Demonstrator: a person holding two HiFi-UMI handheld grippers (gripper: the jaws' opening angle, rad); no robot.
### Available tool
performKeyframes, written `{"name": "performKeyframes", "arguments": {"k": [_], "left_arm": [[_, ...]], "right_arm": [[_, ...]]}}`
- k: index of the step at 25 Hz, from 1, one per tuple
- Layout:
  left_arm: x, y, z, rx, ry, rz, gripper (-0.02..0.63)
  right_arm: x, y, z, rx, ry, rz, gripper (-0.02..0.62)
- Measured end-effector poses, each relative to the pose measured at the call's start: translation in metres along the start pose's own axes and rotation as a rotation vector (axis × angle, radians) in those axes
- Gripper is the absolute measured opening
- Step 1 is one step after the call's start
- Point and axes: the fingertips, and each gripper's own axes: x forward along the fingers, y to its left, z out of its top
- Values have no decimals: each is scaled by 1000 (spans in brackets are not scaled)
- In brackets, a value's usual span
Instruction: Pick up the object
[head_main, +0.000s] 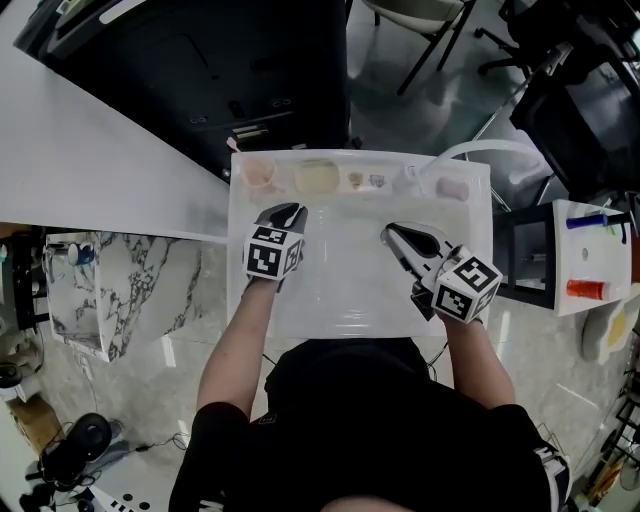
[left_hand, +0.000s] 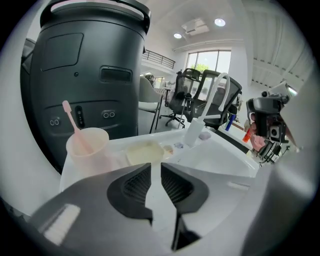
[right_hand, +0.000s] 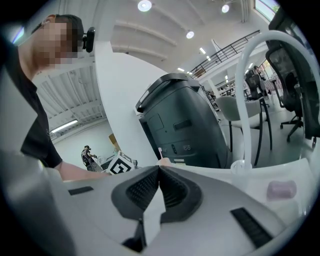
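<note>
left gripper (head_main: 287, 211) hovers over the white sink (head_main: 237, 262), jaws a crack apart, empty. right gripper (head_main: 391, 233) is closed on nothing. the pink cup (head_main: 259, 172) with a toothbrush (left_hand: 73, 121) stands on the sink's back-left rim. the labels on the dark machine (left_hand: 85, 70) are too small to read.

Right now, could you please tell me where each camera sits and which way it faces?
Head view: on the person's head, looking down at the sink, both arms, left gripper, right gripper.
Left gripper view: on the left gripper, facing the pink cup; its slightly parted jaws show.
Right gripper view: on the right gripper, facing the tap; its closed jaws and the person's left arm show.
Shared: head and left gripper views both show the cup.
</note>
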Motion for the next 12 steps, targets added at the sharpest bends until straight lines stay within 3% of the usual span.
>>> {"name": "performKeyframes", "arguments": {"k": [5,9,12], "left_arm": [[26,-4,-5,72,71,-7,96],[46,-13,-5,227,133,1,148],[60,-16,-7,294,172,-7,174]], "right_arm": [[-4,-5,-8,24,-3,7,12],[-6,-17,-20,43,-3,-12,12],[-7,-20,-22,58,-16,-20,12]]}}
